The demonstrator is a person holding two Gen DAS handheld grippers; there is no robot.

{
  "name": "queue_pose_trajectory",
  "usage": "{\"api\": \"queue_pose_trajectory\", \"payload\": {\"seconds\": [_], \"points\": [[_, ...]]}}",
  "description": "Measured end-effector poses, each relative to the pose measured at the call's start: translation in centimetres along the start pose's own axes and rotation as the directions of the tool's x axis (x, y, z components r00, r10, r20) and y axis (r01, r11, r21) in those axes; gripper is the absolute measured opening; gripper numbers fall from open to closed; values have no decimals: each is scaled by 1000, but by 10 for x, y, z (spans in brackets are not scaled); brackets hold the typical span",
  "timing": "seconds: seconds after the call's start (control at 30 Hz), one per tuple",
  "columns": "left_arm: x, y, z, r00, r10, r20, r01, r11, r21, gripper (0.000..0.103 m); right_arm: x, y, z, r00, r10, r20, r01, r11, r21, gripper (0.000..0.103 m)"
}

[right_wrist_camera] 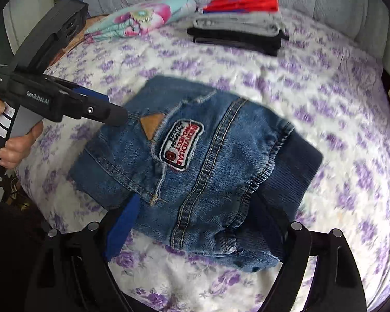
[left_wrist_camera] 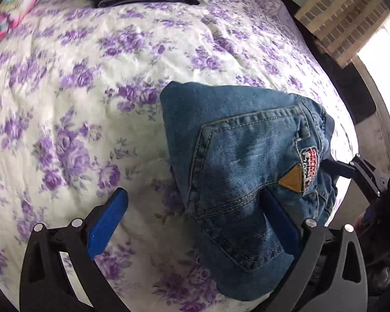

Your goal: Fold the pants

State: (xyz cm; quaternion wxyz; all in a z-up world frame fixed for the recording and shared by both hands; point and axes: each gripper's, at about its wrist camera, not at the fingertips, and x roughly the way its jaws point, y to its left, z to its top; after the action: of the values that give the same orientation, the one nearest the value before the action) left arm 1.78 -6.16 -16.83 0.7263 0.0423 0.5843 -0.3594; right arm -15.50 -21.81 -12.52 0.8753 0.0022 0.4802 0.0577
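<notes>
On the bed [left_wrist_camera: 91, 83], the left view shows folded jeans [left_wrist_camera: 241, 171] at four o'clock; the left hand-held gripper [left_wrist_camera: 195, 223] gapes, one finger under denim. In the right view, the right hand-held gripper [right_wrist_camera: 202, 231] straddles them, wide open.

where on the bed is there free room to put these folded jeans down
Free: the wide floral bedspread between the folded jeans and the stack of folded clothes, and the stretch left of the jeans. Crowded: the far edge, with that stack and the colourful pillow.
</notes>
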Motion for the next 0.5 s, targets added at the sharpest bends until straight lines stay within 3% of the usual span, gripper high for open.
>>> {"api": "queue_pose_trajectory", "payload": {"seconds": [0.07,0.13,0.27,0.4,0.5], "points": [[-1,4,-1,1000,-13,-6,12,998,-67,99,-1,-5,6,998,47,-27,-48,998,-35,88],[-11,0,-3,1000,18,10,-17,997,-75,99,-6,-12,13,993,111,-47,-114,991,-71,88],[-37,-10,-9,996,34,88,-25,994,-104,98,-36,-37,40,979,202,10,-199,972,-120,88],[-55,-19,-17,988,45,147,-24,989,-144,98,-42,-78,70,972,230,53,-227,972,-59,88],[-53,-25,-23,988,52,144,-28,986,-165,98,-34,-96,83,966,250,72,-250,968,-9,88]]}}
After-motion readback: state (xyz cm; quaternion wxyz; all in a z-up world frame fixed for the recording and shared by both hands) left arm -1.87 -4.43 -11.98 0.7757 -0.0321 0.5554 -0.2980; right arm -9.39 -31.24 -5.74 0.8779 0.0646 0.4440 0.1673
